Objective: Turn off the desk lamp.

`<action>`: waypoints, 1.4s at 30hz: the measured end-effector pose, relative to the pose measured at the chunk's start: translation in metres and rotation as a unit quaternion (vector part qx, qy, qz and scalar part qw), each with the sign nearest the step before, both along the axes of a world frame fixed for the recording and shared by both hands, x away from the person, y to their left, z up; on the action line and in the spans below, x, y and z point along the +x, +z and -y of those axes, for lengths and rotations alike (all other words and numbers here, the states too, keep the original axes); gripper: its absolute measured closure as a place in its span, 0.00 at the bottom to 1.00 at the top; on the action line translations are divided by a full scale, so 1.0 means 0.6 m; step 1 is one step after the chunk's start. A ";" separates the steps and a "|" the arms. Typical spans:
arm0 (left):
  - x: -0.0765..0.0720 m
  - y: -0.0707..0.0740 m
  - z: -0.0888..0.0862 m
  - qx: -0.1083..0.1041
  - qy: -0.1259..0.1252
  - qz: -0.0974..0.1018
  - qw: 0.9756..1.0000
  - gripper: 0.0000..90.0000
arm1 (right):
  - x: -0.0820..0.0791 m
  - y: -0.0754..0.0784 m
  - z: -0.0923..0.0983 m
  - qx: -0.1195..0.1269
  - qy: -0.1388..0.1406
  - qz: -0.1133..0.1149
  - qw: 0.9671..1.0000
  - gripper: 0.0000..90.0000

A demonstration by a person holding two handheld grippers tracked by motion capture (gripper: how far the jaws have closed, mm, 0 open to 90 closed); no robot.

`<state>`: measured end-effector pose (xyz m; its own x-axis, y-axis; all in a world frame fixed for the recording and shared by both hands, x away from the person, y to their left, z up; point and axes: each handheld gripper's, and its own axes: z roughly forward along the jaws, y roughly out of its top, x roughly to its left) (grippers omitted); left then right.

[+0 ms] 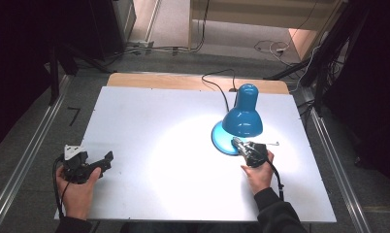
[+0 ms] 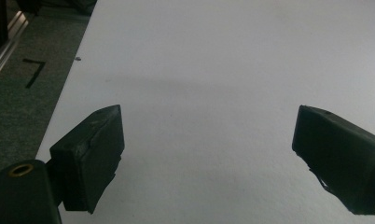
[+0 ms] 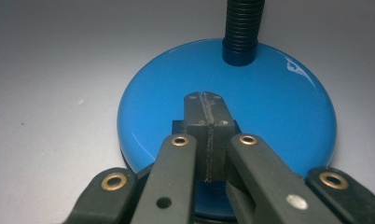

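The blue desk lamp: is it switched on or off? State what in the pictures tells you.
On. In the high view a bright pool of light lies on the white table under the blue desk lamp.

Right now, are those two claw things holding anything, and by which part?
Nothing is held. The left gripper is open over bare table; the right gripper, shut, is at the lamp base.

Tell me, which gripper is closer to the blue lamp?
Right. The right gripper is over the lamp base; the left gripper is far across the table.

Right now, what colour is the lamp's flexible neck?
Black, ribbed neck rising from the blue base; clearest in the right gripper view.
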<state>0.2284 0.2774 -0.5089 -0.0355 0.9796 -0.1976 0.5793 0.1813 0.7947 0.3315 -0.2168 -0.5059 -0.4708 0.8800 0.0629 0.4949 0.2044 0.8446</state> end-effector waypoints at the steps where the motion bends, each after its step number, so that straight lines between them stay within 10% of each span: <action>1: 0.000 0.000 0.000 0.000 0.000 0.000 1.000 0.11 | 0.001 0.000 0.000 0.001 0.001 -0.001 1.000 0.98; 31: -0.001 -0.001 -0.005 -0.004 0.002 0.000 1.000 0.11 | 0.018 0.004 0.032 0.030 -0.030 -0.005 0.999 0.97; 42: -0.001 -0.001 -0.005 -0.004 0.003 0.001 1.000 0.11 | 0.019 0.005 0.038 0.035 -0.034 -0.014 0.999 0.78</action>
<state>0.2275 0.2803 -0.5093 -0.0412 0.9779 -0.2049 0.5768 0.1907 0.7943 0.3431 -0.2398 -0.5032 -0.4069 0.9030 0.1377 0.5300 0.1106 0.8407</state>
